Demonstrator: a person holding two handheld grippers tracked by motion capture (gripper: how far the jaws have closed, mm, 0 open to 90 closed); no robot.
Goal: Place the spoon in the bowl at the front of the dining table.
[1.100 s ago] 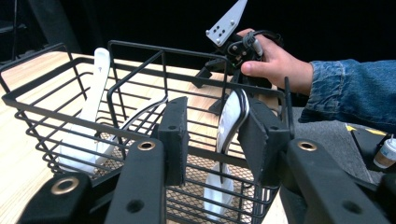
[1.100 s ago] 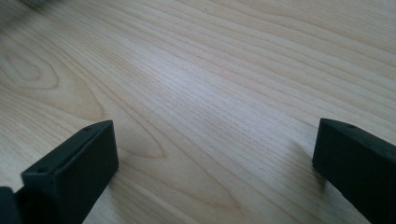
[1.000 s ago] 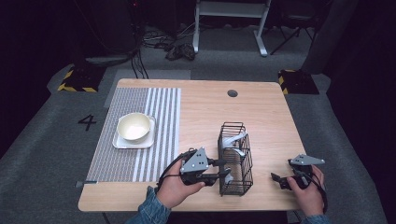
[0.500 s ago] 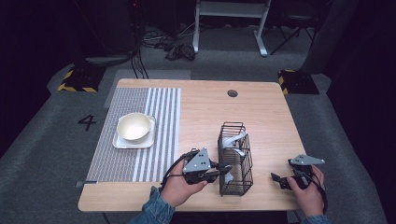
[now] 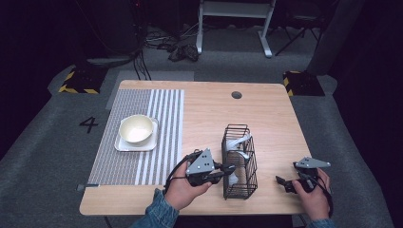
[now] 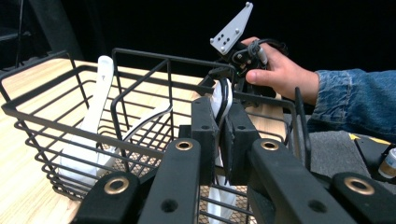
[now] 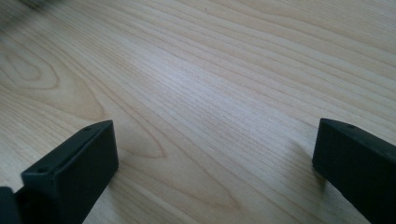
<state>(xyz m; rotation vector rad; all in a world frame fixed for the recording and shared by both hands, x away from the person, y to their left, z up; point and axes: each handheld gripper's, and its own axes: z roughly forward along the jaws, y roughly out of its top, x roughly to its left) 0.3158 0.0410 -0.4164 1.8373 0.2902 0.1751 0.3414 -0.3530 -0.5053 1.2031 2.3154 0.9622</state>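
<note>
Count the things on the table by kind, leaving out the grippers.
White spoons: 3
Wire basket: 1
Bowl: 1
Plate: 1
Striped mat: 1
Total: 7

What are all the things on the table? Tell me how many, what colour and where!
Wire basket: one, black, near the front of the table.
Spoons: at least three, white, in the basket; one pinched by the left gripper.
Bowl: one, cream, on a plate.
Plate: one, white, square, on the mat.
Placemat: one, grey-and-white striped, left side.
Table: one, light wood.
Left gripper: black, shut on a spoon.
Right gripper: black, open over bare table.
</note>
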